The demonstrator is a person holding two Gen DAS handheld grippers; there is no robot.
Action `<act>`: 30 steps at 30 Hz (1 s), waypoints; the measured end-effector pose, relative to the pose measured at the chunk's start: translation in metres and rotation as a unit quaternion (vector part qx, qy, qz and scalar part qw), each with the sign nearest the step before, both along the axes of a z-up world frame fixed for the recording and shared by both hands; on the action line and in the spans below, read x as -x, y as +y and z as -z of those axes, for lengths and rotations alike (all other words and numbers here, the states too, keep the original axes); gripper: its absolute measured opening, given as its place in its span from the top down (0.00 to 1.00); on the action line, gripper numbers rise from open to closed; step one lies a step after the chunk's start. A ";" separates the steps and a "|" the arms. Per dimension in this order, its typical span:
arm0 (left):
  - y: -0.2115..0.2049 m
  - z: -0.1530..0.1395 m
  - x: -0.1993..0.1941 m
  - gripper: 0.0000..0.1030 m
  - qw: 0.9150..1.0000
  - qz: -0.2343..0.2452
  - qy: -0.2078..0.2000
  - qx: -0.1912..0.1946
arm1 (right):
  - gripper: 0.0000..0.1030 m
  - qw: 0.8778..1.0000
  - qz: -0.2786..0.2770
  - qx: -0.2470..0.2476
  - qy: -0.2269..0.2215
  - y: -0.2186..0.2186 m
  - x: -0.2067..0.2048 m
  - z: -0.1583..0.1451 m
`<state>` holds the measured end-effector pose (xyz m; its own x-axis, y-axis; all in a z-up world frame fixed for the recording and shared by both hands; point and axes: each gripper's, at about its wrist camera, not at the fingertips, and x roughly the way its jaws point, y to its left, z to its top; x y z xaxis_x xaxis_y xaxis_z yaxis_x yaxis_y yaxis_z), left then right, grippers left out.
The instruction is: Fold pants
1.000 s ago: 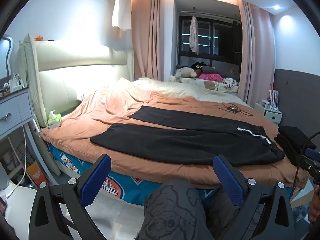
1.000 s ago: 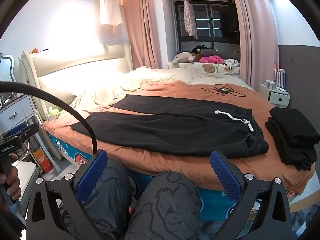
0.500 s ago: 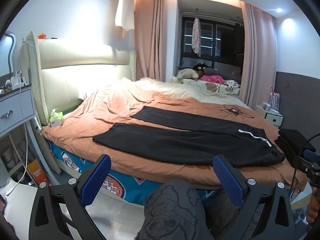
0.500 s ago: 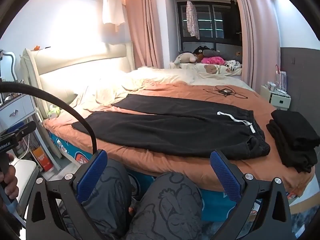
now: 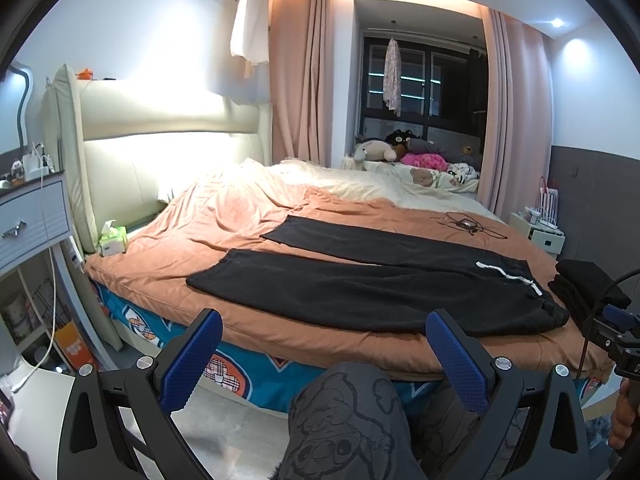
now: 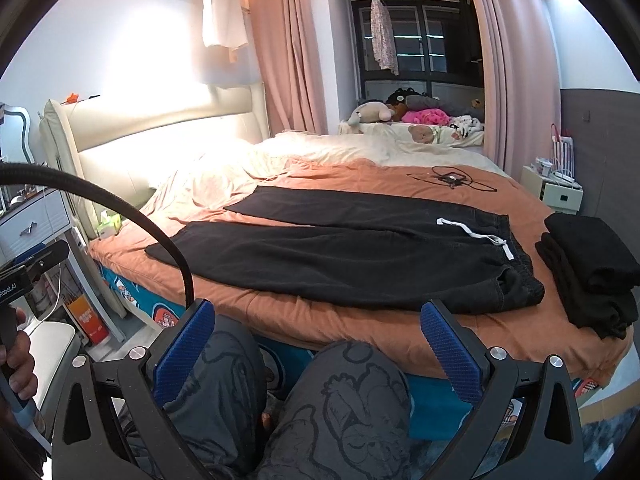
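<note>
Ahead of both wide-open tongs, left gripper (image 5: 324,354) and right gripper (image 6: 318,344), lies one pair of pants (image 6: 340,256); one folded stack (image 6: 592,268) sits right.

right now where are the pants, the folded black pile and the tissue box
pants (image 6: 340,264), right wrist view, near leg
folded black pile (image 6: 592,264), right wrist view, top garment
tissue box (image 5: 113,240), left wrist view, front face

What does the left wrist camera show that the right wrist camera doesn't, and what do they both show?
Only the left wrist view shows the right gripper at its right edge, and the tissue box unobstructed. Only the right wrist view shows the folded black stack whole, and a hand gripping the other handle. Both show the black pants spread flat on the orange bedspread, white drawstring at the waistband, and each camera's own open jaws.
</note>
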<state>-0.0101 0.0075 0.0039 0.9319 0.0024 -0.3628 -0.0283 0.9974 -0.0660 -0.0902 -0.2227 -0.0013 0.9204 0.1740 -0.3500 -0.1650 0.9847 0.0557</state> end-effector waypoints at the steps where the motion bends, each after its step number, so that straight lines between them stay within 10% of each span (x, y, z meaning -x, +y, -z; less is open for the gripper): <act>1: 0.000 0.000 0.000 0.00 1.000 0.000 -0.001 0.000 | 0.00 1.000 0.001 0.000 -0.002 0.000 0.001 0.000; 30: -0.002 0.000 0.012 0.00 1.000 -0.001 -0.012 -0.004 | 0.00 1.000 0.006 0.001 -0.008 -0.001 0.012 0.001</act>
